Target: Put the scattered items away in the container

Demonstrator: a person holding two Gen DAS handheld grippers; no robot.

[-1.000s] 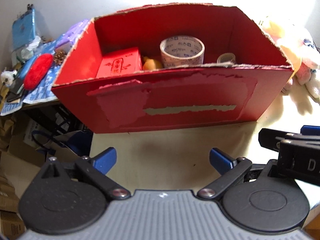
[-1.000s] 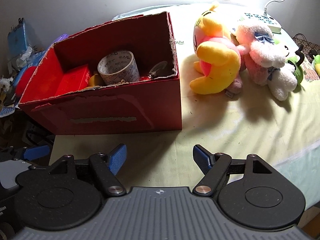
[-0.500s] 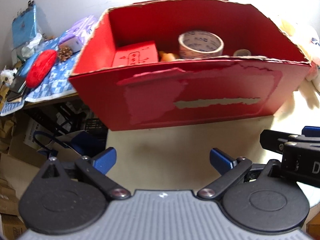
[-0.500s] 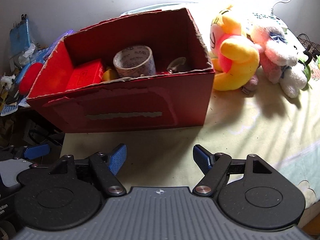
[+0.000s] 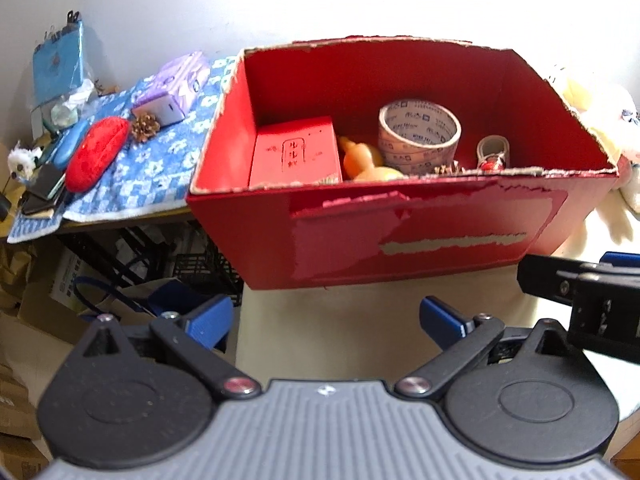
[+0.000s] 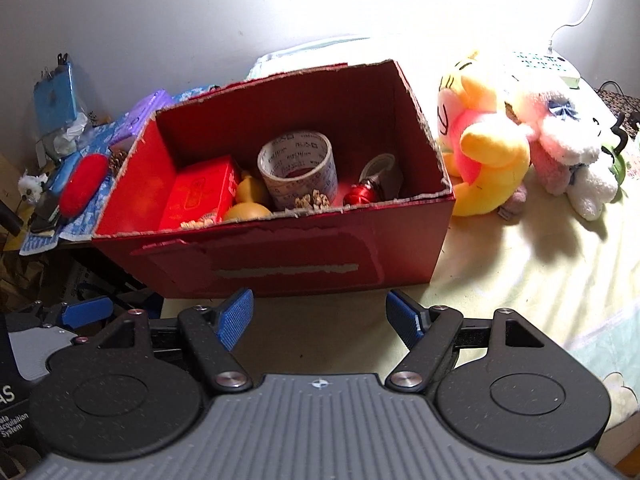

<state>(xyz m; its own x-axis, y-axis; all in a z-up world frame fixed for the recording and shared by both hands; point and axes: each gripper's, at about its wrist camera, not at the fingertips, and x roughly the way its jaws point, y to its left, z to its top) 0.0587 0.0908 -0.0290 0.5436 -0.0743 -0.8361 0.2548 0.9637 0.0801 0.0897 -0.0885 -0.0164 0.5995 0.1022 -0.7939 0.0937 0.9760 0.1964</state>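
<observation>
Now | box (image 6: 280, 264) holds tape (image 6: 298, 168), more | plushies (image 6: 488, 148) left outside | both grippers (image 5: 324, 320) (image 6: 320, 316) spread, empty

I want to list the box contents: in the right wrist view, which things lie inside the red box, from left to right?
Small red box → yellow gourd-shaped toy → large tape roll → small red spool, all in the red cardboard box.

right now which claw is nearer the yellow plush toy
Right. The right claw sits before the red box, with the yellow plush toy just beyond the box's right end. The left claw is further left.
</observation>
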